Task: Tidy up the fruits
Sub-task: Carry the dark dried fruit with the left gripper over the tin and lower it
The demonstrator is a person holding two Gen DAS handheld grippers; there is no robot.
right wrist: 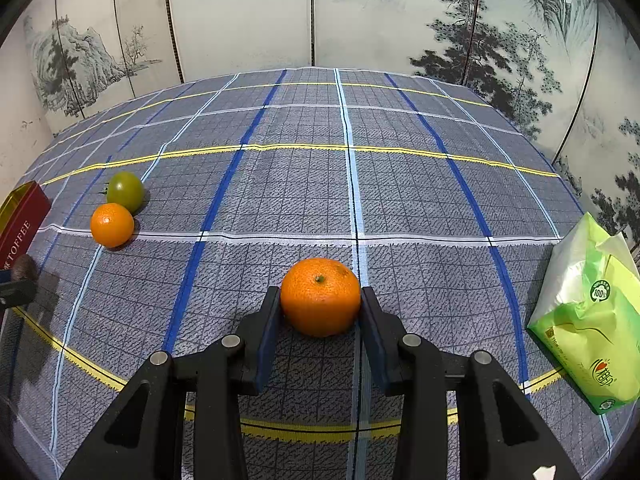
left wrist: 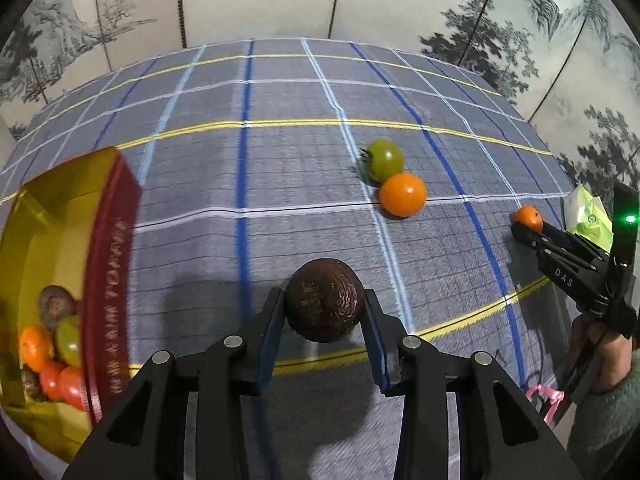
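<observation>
My left gripper (left wrist: 325,308) is shut on a dark brown wrinkled passion fruit (left wrist: 325,304), held above the checked cloth. To its left a red and gold toffee tin (left wrist: 108,280) holds several fruits (left wrist: 52,352). My right gripper (right wrist: 320,304) is shut on a mandarin (right wrist: 320,296); it also shows in the left wrist view (left wrist: 529,218). A green tomato (right wrist: 125,191) and an orange mandarin (right wrist: 112,225) lie touching on the cloth, also in the left wrist view, the tomato (left wrist: 385,159) behind the mandarin (left wrist: 402,194).
A green and white tissue pack (right wrist: 592,320) lies at the table's right edge. The tin's corner (right wrist: 20,220) shows at the far left of the right wrist view. A painted folding screen (right wrist: 320,12) stands behind the table.
</observation>
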